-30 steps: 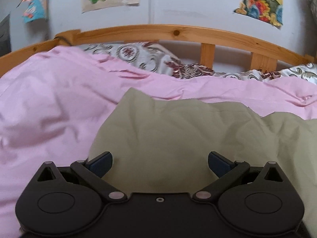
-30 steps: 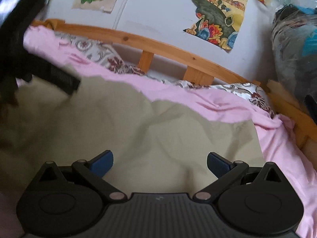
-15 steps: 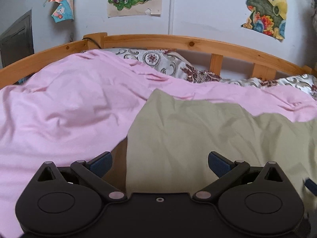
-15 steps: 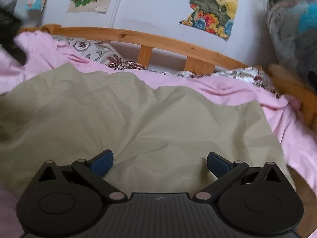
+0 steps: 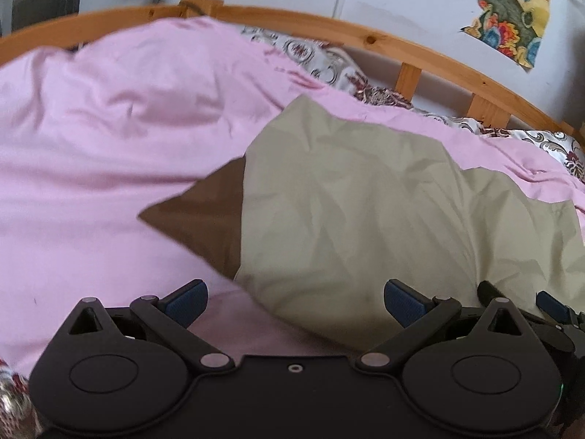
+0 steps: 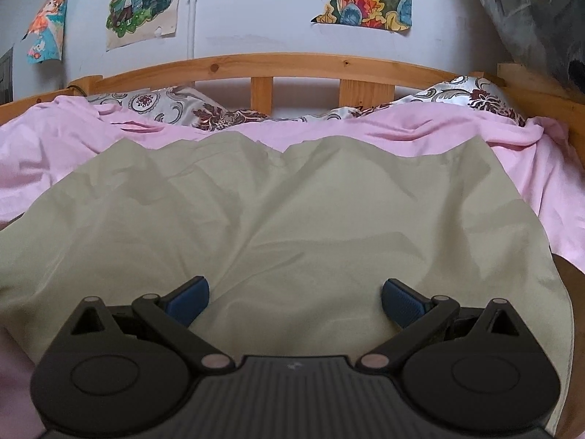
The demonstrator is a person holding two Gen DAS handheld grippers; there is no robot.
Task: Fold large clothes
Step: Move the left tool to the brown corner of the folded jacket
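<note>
An olive-green cloth lies spread and wrinkled on a pink bedsheet. A brown corner of it sticks out from under its left edge in the left wrist view. My left gripper is open above the cloth's near left edge, holding nothing. My right gripper is open over the cloth's near middle, also holding nothing. The other gripper's blue fingers show at the lower right of the left wrist view.
A wooden headboard runs behind the bed, with patterned pillows against it. Posters hang on the wall. A dark bundle sits at the upper right. A brown surface shows at the bed's right edge.
Both grippers have pulled back and swung left across the cloth. The left view now shows the cloth's left edge and brown corner. The right view now faces the headboard squarely.
</note>
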